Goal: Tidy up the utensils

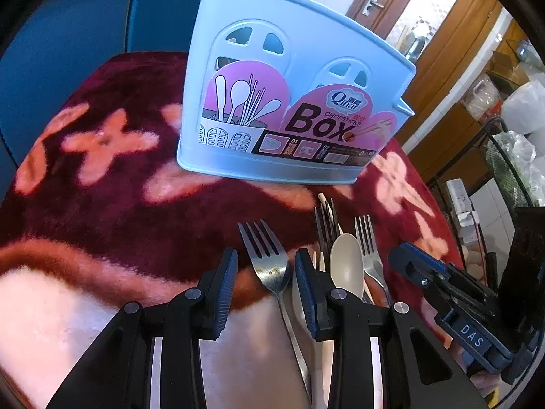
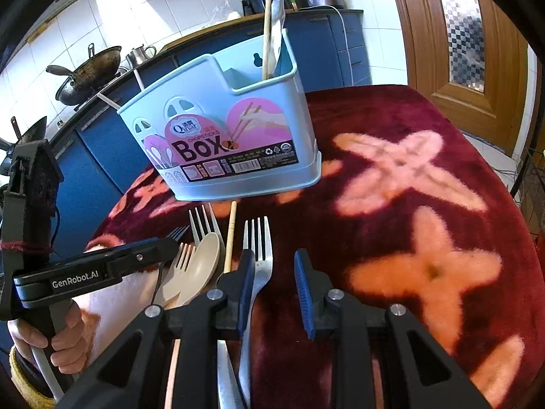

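The box (image 1: 299, 68) is pale blue plastic, upright on a dark red blanket (image 1: 119, 187) with pink flower shapes, at the far side of the utensil pile. Its front has arched cut-outs and a pink sticker with drawings of spoons and chopsticks. The sticker reads "Qinar", "CHOPSTICKS" and, in big black letters, "Box"; below that sit a barcode and small print too fine to read. From the right, a wooden stick (image 2: 267, 34) stands in its end compartment.

Near the box lie steel forks, a beige spoon (image 1: 347, 262), a pale plastic fork (image 2: 184, 255) and a chopstick (image 2: 231, 235), all bunched together.

The left gripper (image 1: 265, 272) is partly open, its blue pads either side of a steel fork (image 1: 269, 255) without pressing it. The right gripper (image 2: 274, 276) is also partly open, holding nothing; another steel fork (image 2: 259, 248) lies against its left finger. One gripper is marked "GenRobot.AI", the other "DAS".
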